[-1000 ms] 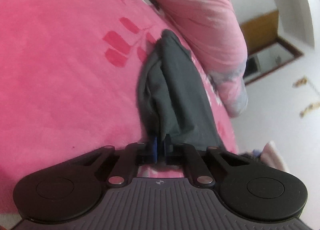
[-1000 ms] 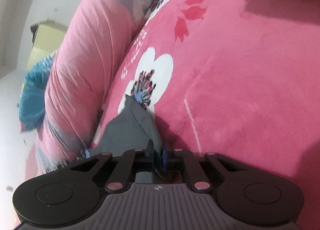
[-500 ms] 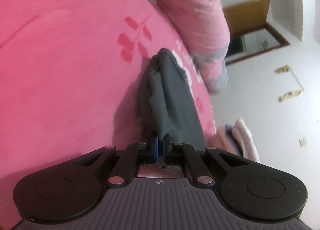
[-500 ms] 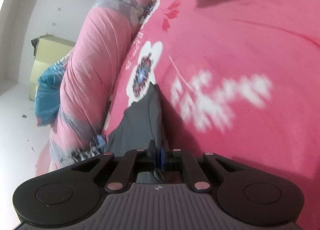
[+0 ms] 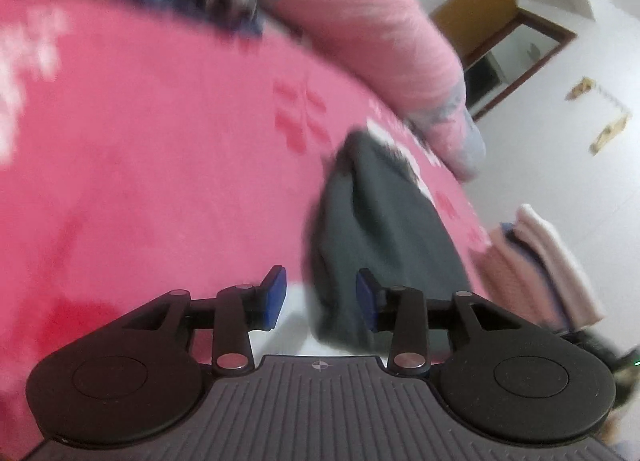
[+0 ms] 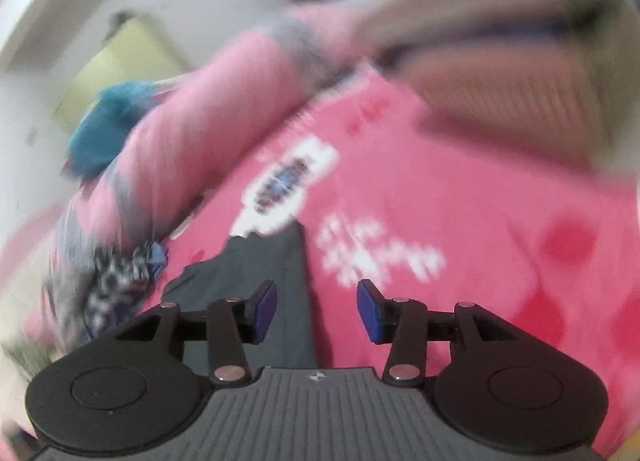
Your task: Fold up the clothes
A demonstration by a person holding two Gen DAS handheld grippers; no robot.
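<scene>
- Dark grey garment (image 5: 384, 229) lying folded into a long narrow strip on the pink bedspread (image 5: 160, 181), running away from both cameras toward a rolled pink quilt (image 5: 360, 33).
- Same garment (image 6: 276, 281) in the right wrist view, near end passing under the left blue pad and down behind the gripper body, far tip pointing at a white flower print (image 6: 288, 185) on the bedspread (image 6: 440, 189).
- Left gripper (image 5: 320, 295) with jaws apart, having just been opening; blue pads (image 5: 274, 297) clear of the cloth, though the right pad sits in front of the garment's near edge; nothing pinched.
- Right gripper (image 6: 316, 309) likewise parted, jaws just opened; garment's edge lying below the gap, not pressed by either pad.
- Quilt (image 6: 192, 133) bunched along the far side of the bed, just beyond the garment's far end; grey and patterned patches on it.
- Black-and-white patterned cloth (image 6: 116, 281) beside the garment's left edge in the right view; too blurred to tell more.
- Folded pink and white stack (image 5: 544, 261) off the garment's right side in the left view, near the bed's edge.
- Blurred sleeve (image 6: 500, 73) across the upper right of the right view, above the bedspread.
- Teal cloth (image 6: 108, 129) past the quilt; white wall and a brown-framed opening (image 5: 516, 57) behind.
- Both views smeared by motion blur.
</scene>
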